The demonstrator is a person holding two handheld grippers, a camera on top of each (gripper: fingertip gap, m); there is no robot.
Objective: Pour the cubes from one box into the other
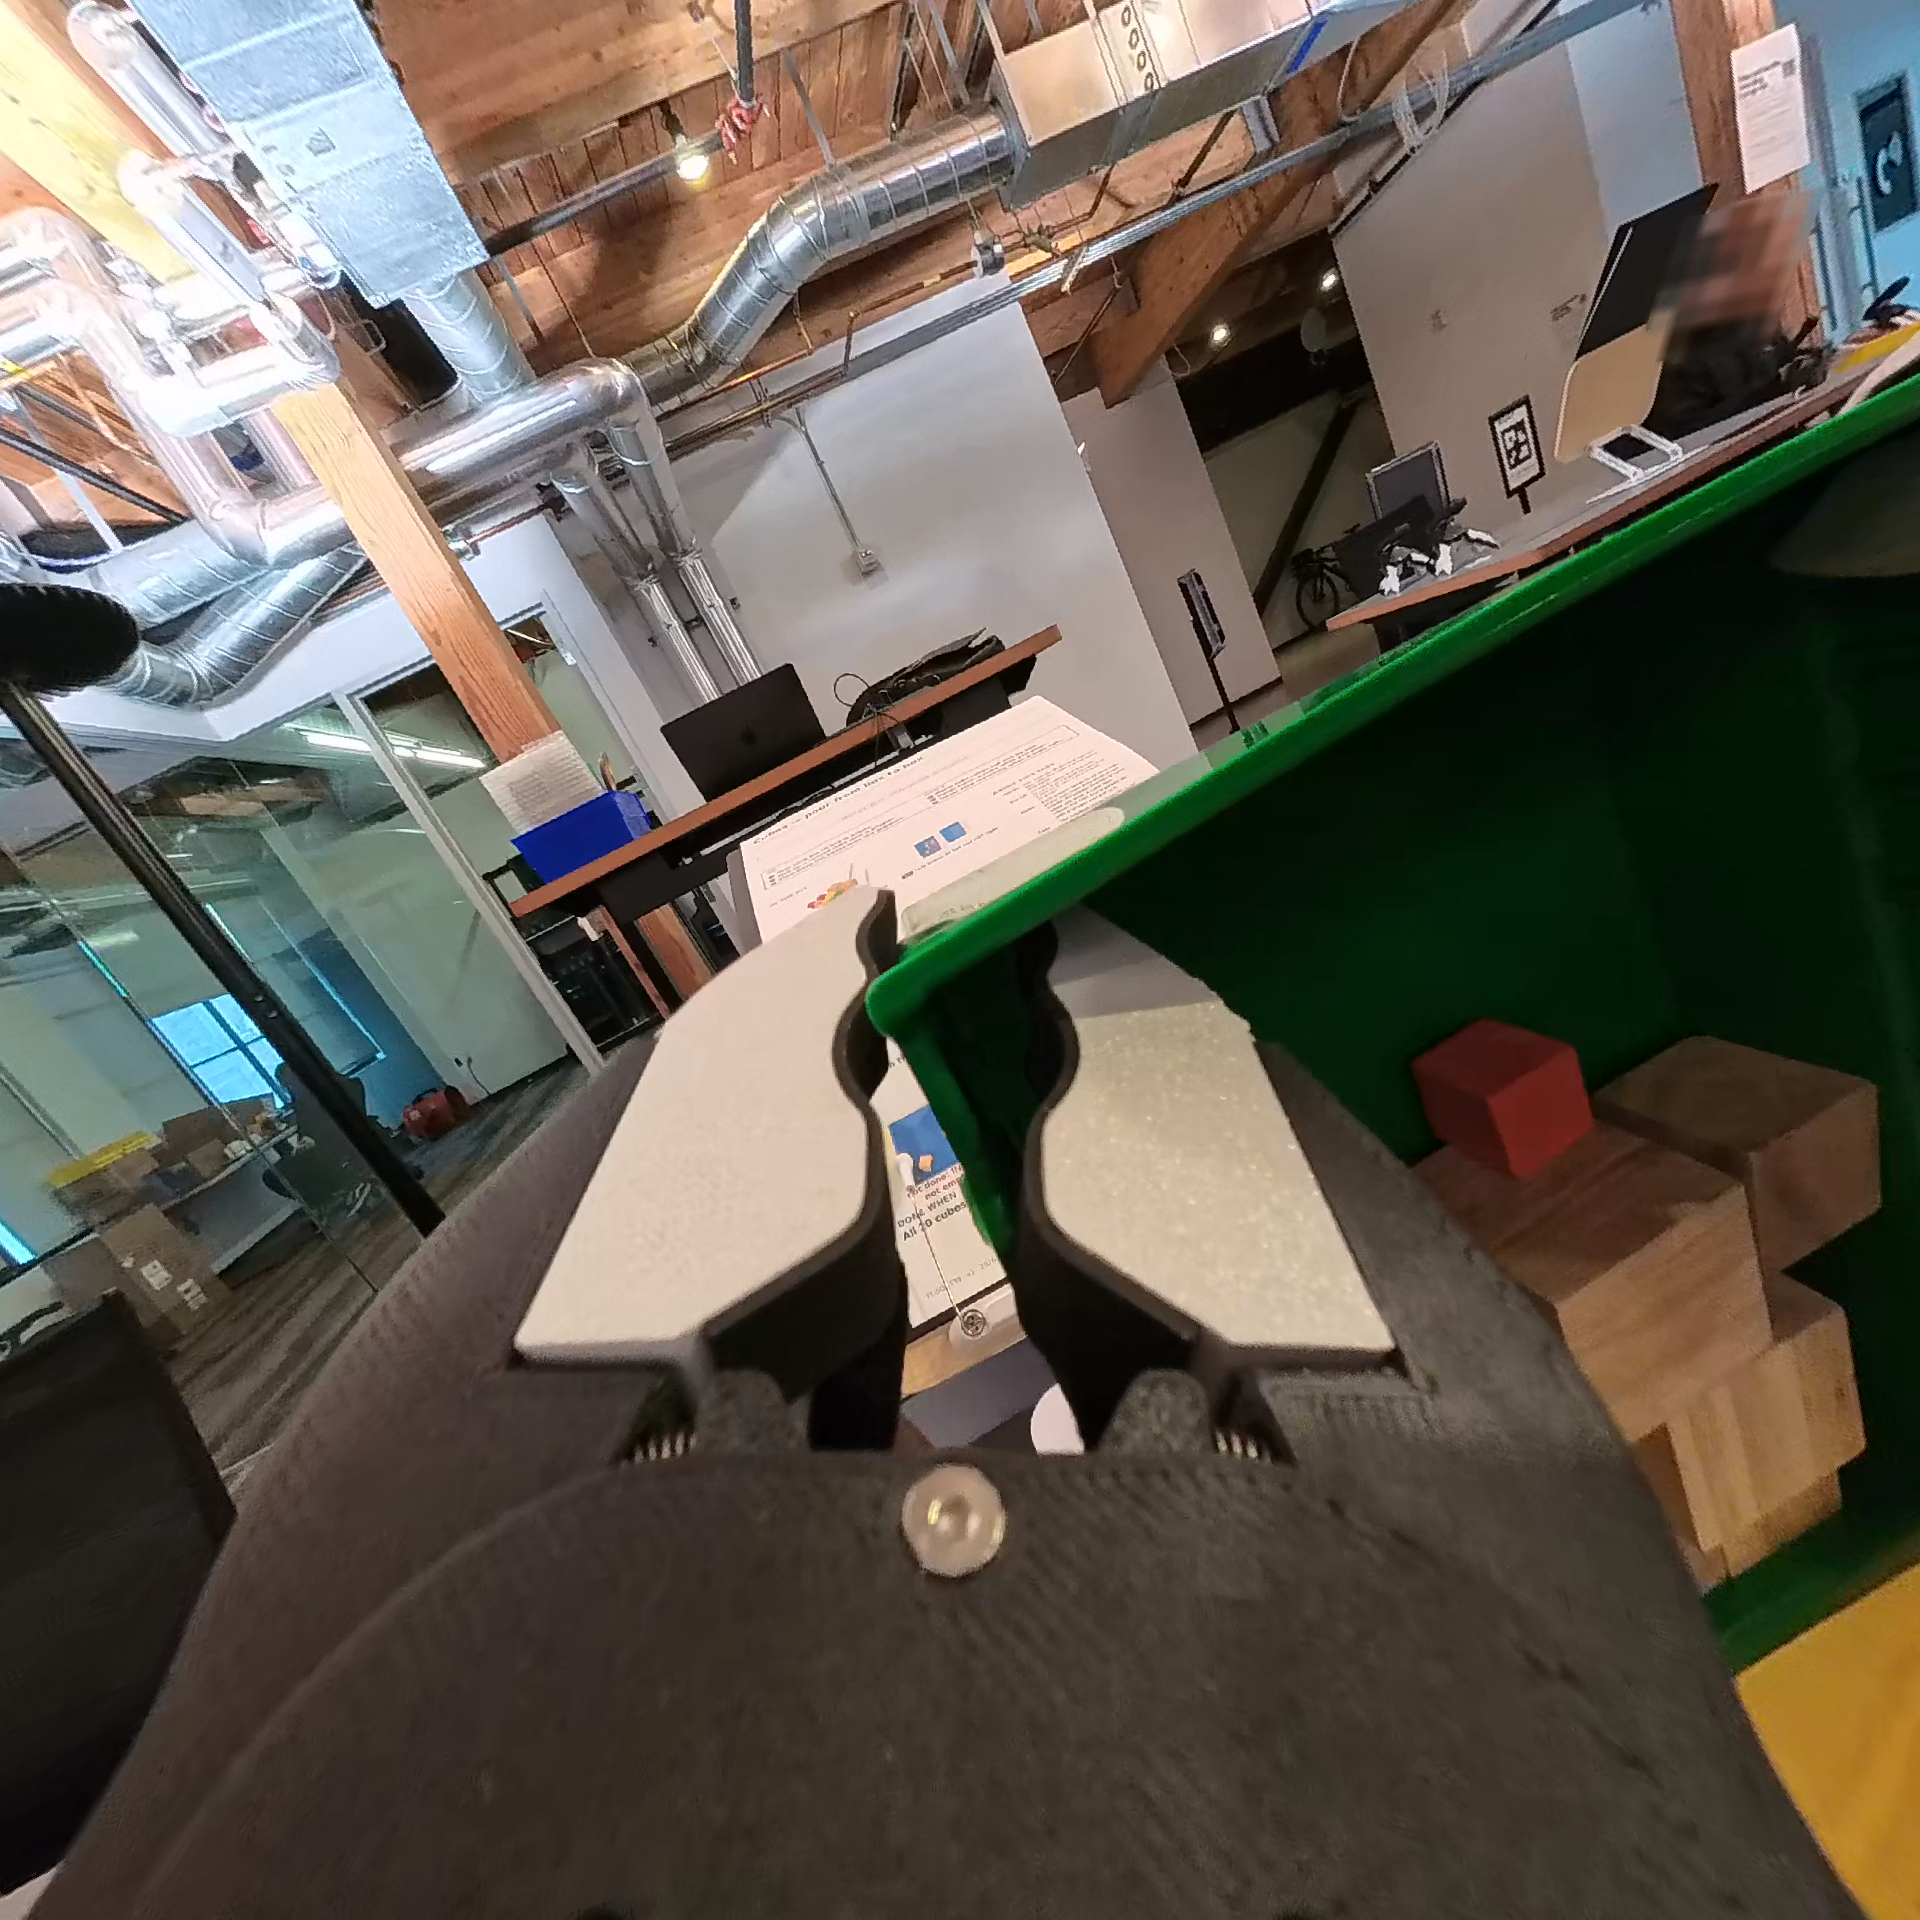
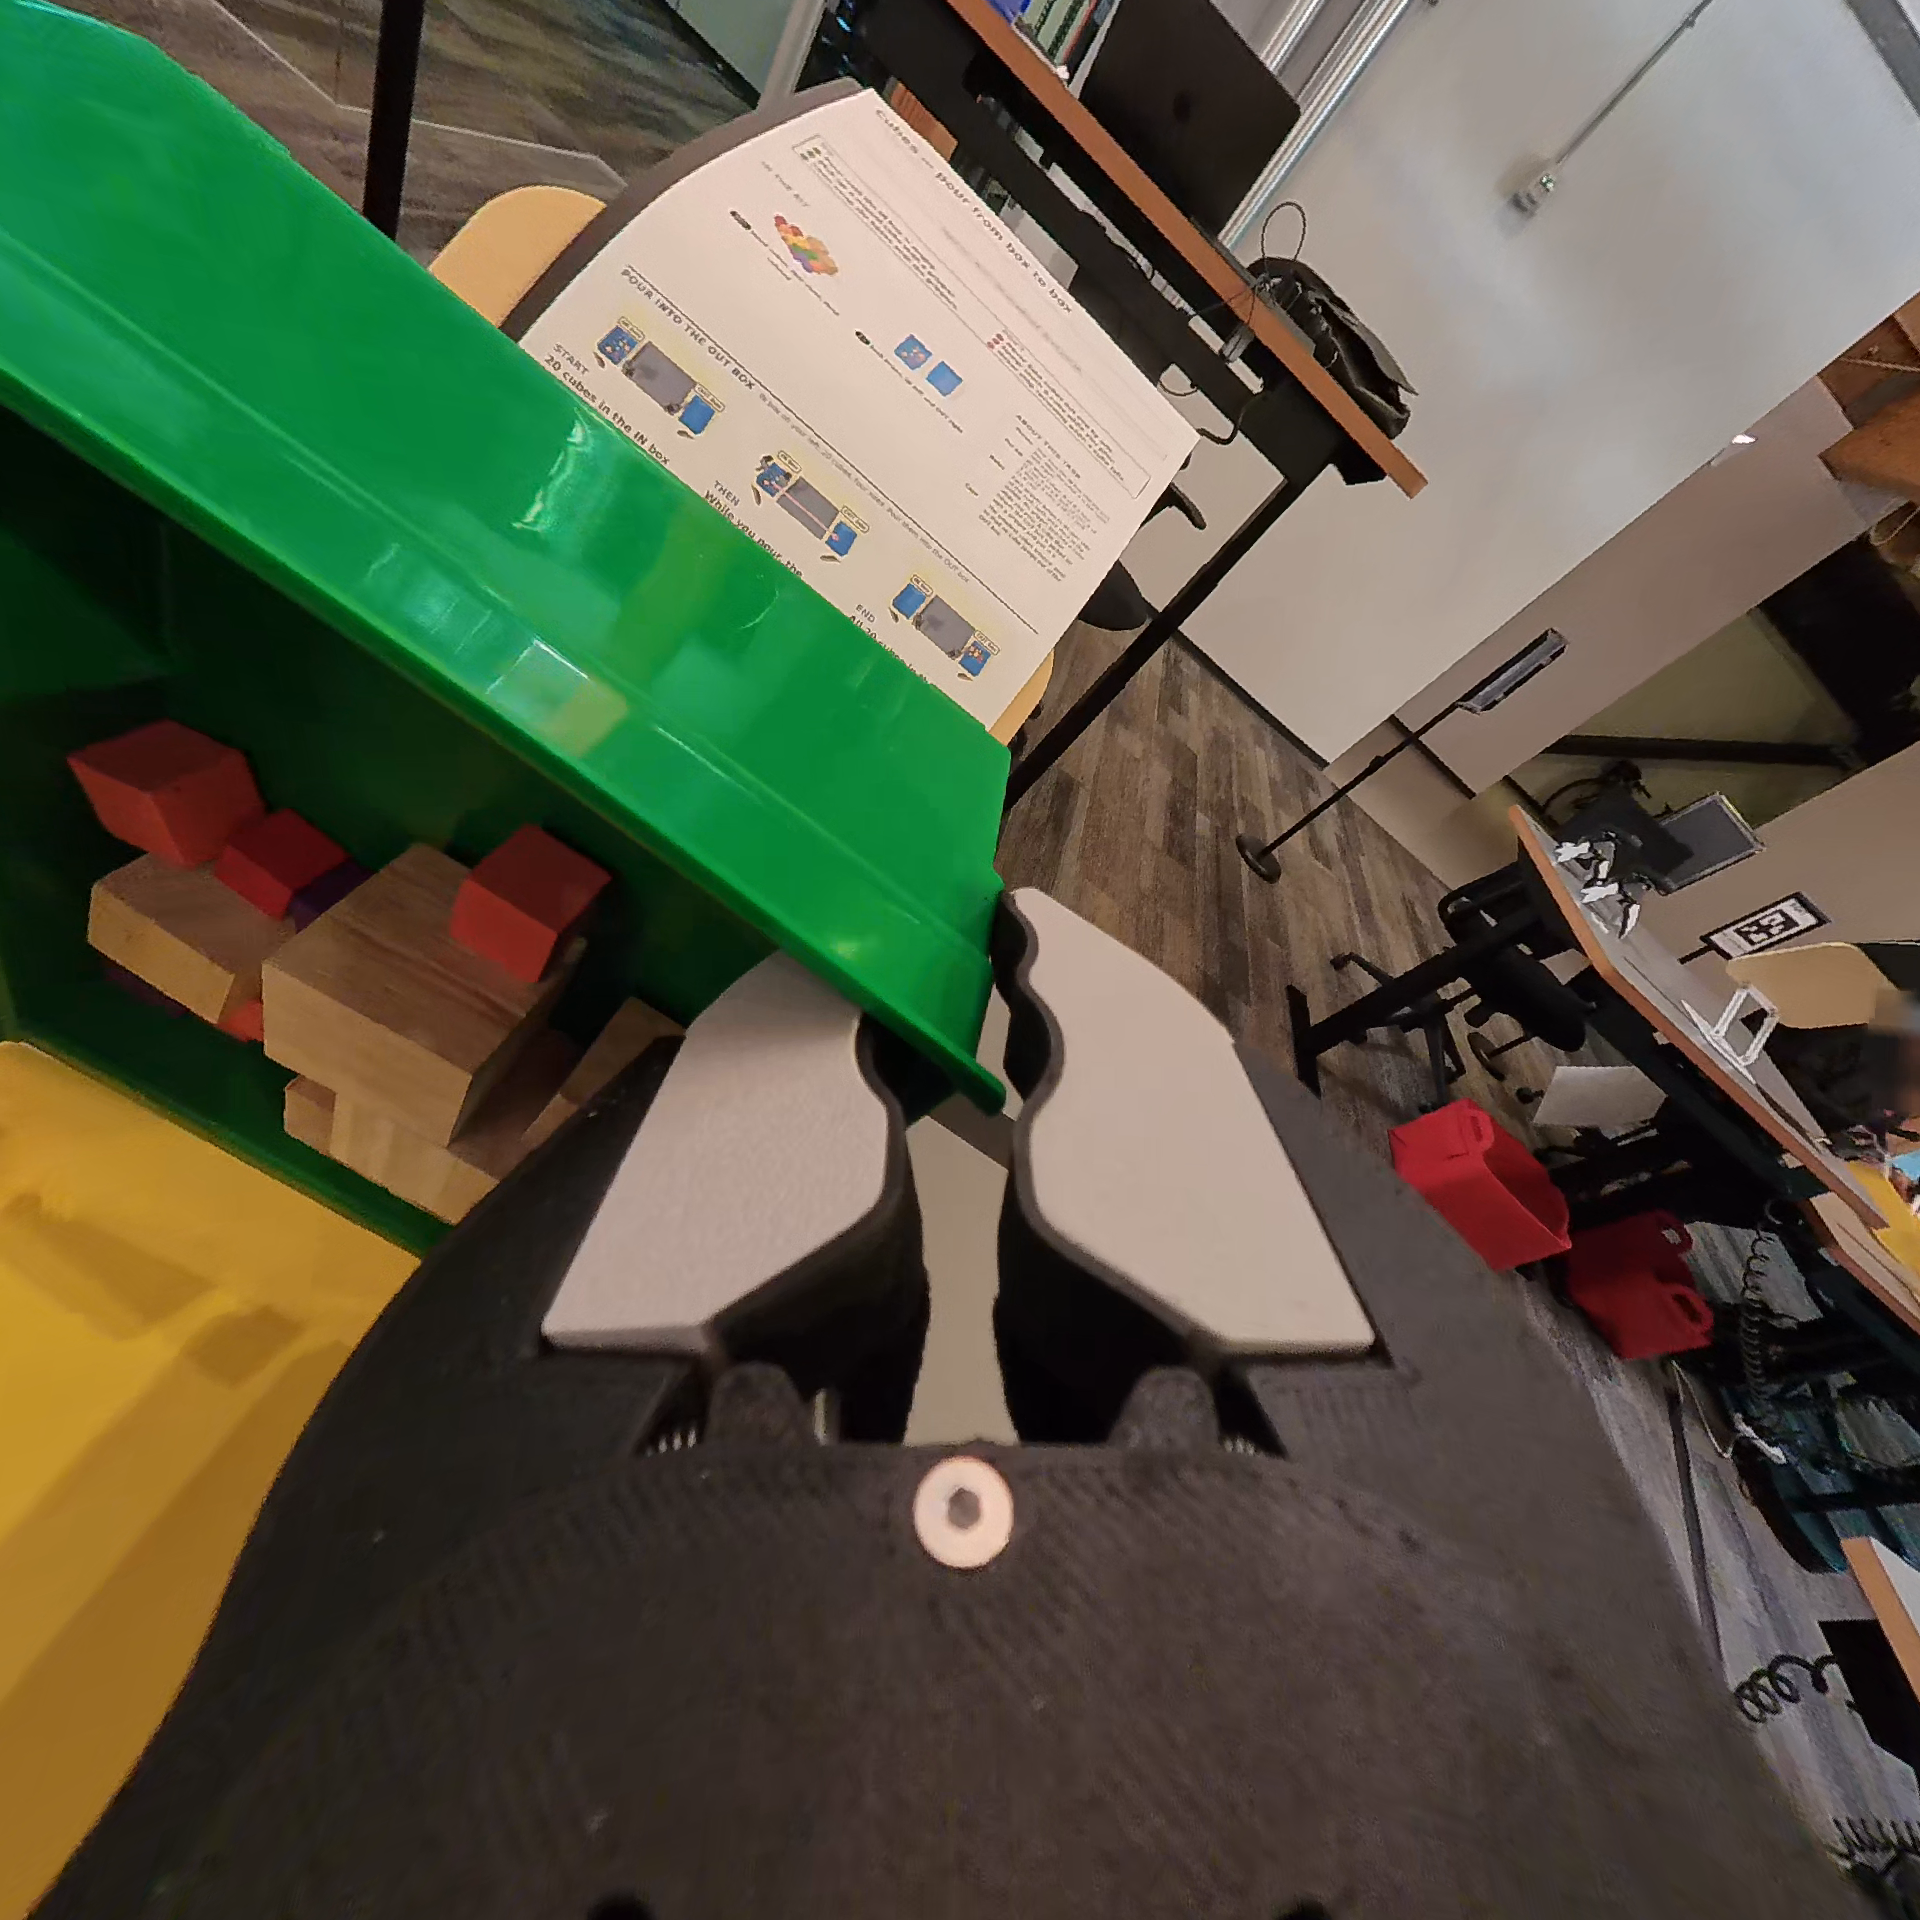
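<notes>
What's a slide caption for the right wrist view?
Right tongs clamp the tilted green box's rim as wooden and red cubes slide toward the yellow box.

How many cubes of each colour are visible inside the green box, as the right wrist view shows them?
Inside the green box, as far as visible:
Red cubes: 3
Plain wooden cubes: at least 3, stacked and partly hidden
Purple cube: 1, mostly hidden
Total: at least 7
</notes>
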